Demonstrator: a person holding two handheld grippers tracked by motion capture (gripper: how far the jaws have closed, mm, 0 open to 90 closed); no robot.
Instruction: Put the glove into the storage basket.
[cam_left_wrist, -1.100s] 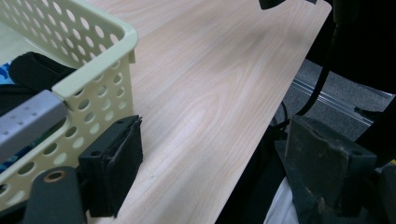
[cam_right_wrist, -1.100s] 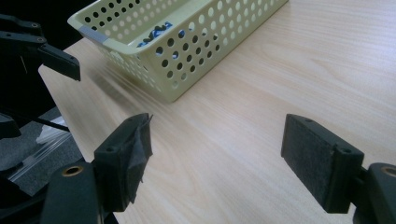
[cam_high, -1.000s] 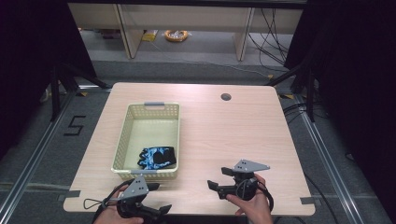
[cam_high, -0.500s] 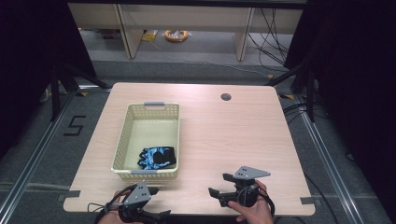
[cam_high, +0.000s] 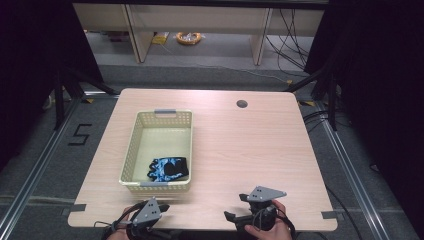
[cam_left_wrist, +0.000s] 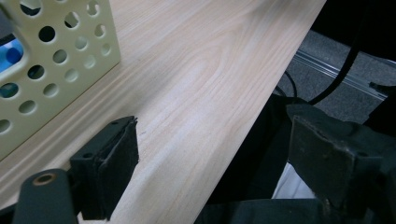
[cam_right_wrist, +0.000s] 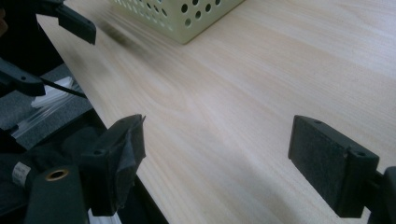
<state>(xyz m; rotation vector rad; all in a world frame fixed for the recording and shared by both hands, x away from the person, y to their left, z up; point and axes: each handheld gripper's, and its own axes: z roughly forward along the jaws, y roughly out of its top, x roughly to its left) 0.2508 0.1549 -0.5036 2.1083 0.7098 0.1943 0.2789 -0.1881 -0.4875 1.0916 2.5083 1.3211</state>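
Your left gripper (cam_high: 159, 206) has pulled back toward worktop (cam_high: 240, 145) edge since a second ago. Both grippers' fingers spread, empty. Glove (cam_high: 169, 168) lies in basket (cam_high: 131, 155) ahead of left fingers; likely retreat, job done.

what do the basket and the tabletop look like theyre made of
Basket: looks like moulded plastic, pale yellow and matt, its walls punched with even round holes.
Tabletop: light wood-grain surface, smooth with a faint sheen; whether laminate or solid wood cannot be told.

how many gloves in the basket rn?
1 visible. A black and blue glove lies at the near end of the cream perforated basket, toward its right wall. It is bunched up, so a second one underneath can't be ruled out.
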